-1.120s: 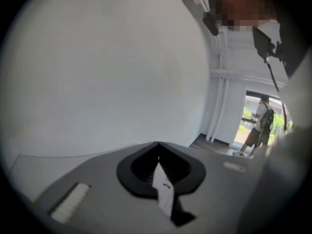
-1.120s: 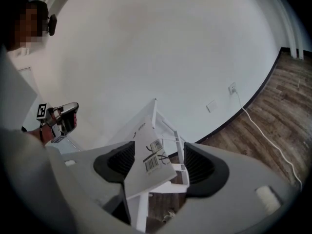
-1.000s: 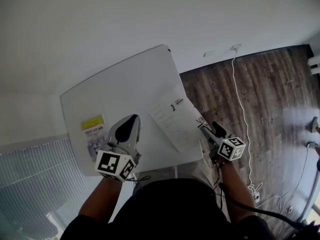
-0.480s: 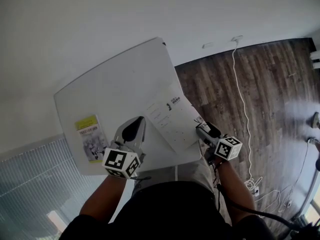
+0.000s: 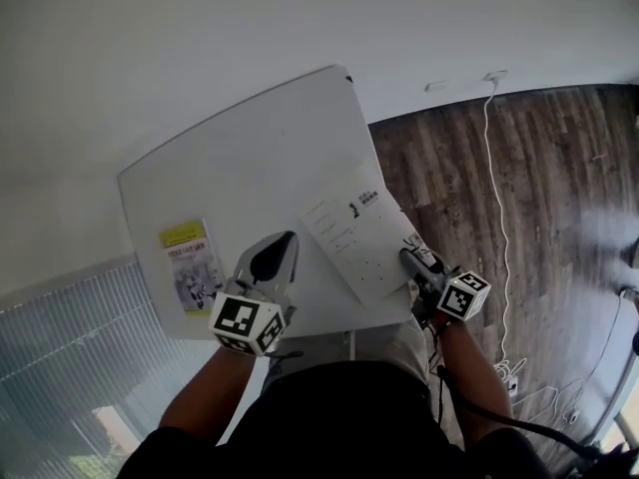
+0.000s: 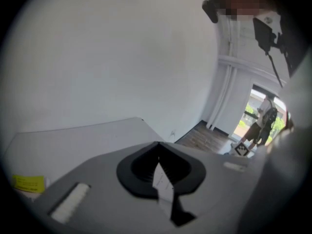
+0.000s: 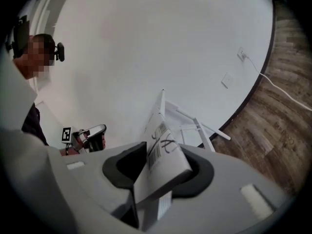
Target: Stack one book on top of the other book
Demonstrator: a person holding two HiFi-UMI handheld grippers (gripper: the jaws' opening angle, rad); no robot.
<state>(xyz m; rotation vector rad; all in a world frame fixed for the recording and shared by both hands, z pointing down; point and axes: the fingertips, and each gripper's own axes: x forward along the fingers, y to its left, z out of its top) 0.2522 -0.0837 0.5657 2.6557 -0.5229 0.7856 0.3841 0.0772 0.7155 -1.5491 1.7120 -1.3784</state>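
**Right clamp holds, but the white book has yet to travel**

Nearest in, at the bench's [image 5: 250, 148] near edge, the left gripper [image 5: 287, 239] has its jaws drawn together on nothing, with only a white sliver showing through the slit. Over the last second it has slid a touch along that edge toward the middle, away from the yellow book [image 5: 191, 265].

At the near right corner, the right gripper [image 5: 410, 258] is clamped on a corner of the white book [image 5: 357, 242]. Its own view shows the barcoded cover pinched between the pads. That grip looks the same as a second ago. The book sits much where it did, slanted over the right edge with one corner hanging past. Whether it is off the surface yet, I can't tell.

Further along the left edge, the yellow book lies flat and untouched, well apart from the white one.

So the pick looks secured and the carry not yet begun. The white book has to cross to the left edge, and the left gripper sits roughly between the two, so it may need to clear out.
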